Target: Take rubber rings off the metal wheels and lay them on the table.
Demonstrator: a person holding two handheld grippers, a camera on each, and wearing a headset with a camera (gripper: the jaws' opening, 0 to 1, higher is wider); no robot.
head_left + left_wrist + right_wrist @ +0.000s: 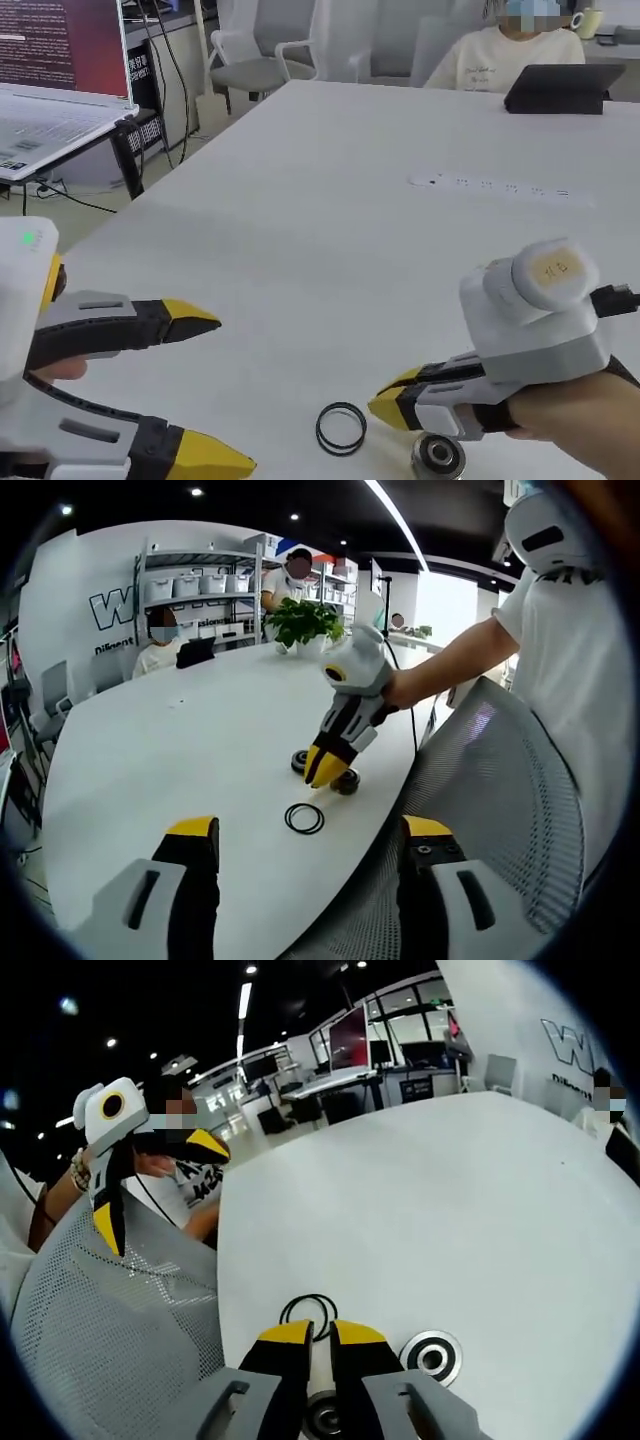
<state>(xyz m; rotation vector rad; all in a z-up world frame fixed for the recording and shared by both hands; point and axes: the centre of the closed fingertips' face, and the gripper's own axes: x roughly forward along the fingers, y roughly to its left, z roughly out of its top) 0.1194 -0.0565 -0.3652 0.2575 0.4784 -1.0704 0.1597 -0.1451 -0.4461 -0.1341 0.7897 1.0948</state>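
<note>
Now, left hand-held gripper (232,393): jaws spread wide
Right hand-held gripper (385,405): jaws pressed together
Rubber rings (341,428): flat on table (350,200) beside metal wheel (438,455)

The left tongs (205,390) sit low on the near left side with their jaws spread wide, yellow tips pointing across toward the right tongs (395,405). A bit of the left hand (55,372) shows behind them. The right tongs have their jaws drawn almost together, with a thin slit between the tips, and are angled down and leftward. The right hand (575,420) wraps the handle behind them, and its bare forearm (450,660) stretches back from there.
</note>
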